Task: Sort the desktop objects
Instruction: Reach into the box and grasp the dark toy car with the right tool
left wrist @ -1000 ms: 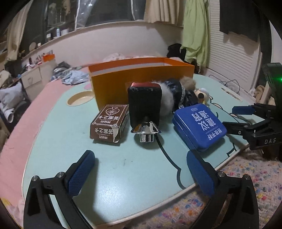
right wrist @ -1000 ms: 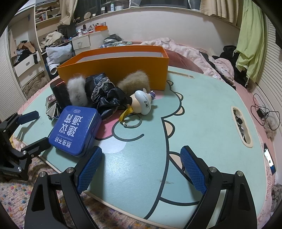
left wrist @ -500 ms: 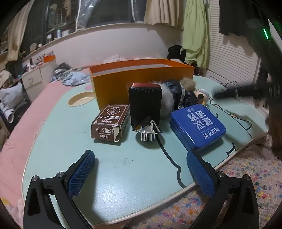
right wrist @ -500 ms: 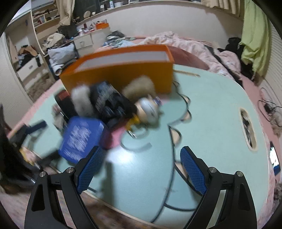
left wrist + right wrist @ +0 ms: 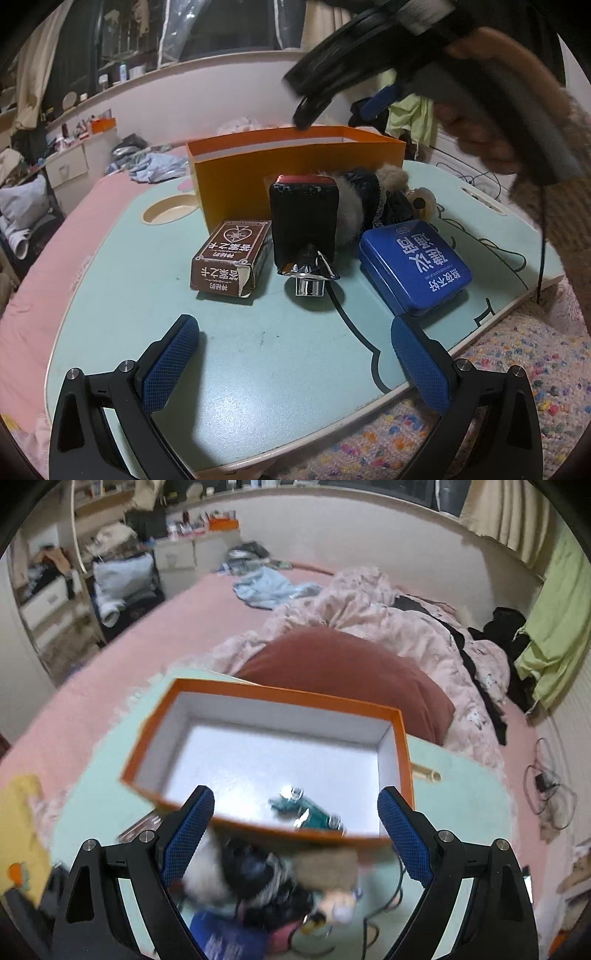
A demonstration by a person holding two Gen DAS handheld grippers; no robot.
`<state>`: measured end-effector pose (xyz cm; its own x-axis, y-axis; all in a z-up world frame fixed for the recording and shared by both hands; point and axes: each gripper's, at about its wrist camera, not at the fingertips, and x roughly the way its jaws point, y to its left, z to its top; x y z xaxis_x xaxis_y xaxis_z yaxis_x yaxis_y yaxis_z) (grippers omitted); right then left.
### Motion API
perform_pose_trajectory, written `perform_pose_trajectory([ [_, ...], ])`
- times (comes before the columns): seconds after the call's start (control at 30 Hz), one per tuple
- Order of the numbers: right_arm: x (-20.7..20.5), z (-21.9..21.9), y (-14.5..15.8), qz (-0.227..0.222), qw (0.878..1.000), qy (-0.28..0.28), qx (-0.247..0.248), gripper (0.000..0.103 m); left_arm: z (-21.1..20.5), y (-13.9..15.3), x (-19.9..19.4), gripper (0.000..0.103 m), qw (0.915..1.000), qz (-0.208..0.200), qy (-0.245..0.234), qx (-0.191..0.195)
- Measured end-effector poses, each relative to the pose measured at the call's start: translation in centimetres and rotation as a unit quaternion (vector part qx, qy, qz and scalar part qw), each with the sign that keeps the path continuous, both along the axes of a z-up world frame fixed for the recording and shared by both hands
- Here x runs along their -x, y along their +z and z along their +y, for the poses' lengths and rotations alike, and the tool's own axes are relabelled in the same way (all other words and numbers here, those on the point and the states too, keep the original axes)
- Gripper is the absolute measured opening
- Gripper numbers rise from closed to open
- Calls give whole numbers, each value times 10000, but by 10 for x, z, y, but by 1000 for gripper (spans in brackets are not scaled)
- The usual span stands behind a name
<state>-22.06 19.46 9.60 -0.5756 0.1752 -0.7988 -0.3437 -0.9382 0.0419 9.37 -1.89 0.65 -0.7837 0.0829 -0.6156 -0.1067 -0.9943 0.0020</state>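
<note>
- The mint-green tabletop [image 5: 258, 362] with its cartoon outline carried everything; a round cup hollow sat near its far left corner.
- The orange box [image 5: 404, 760] stood open toward the far edge, long axis running side to side; its white floor held one small teal item [image 5: 314, 812], too blurred to name.
- The blue tin [image 5: 415, 266] lay flat near the right front edge, its long axis slanting from the near right toward the far left, the lettering upside down from the near side.
- A black pouch with a red top edge [image 5: 303, 218] stood upright just in front of the box's wall, a shiny metal piece [image 5: 309, 282] at its foot pointing to the near edge.
- A brown carton [image 5: 231, 264] lay flat just left of the pouch, long axis running from near edge to far, touching or nearly touching the box.
- A furry dark bundle [image 5: 364, 206] and a small figure's head [image 5: 421, 201] lay between pouch, tin and box.
- The left gripper [image 5: 295, 365] hovered low over the near edge, jaws wide apart, nothing between them.
- The right gripper [image 5: 295, 838] hung high above the box's near wall, tilted down, jaws spread wide and empty.
</note>
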Motion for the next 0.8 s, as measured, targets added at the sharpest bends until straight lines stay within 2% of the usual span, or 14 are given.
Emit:
perform_pose_trajectory([
  [0.23, 21, -4, -28, -477, 9989, -11, 1, 90, 0, 0, -2, 103, 10000, 43, -19, -12],
  [0.53, 30, 5, -17, -779, 9969, -10, -94, 90, -1, -1, -2, 103, 10000, 51, -25, -15],
  [0.67, 44, 11, -17, -1191, 9927, 99, 128, 90, -1, -1, -2, 103, 10000, 54, -27, -14],
  [0.8, 62, 21, -31, -1735, 9833, 144, 529, 90, -1, 0, -2, 103, 10000, 61, -36, -14],
])
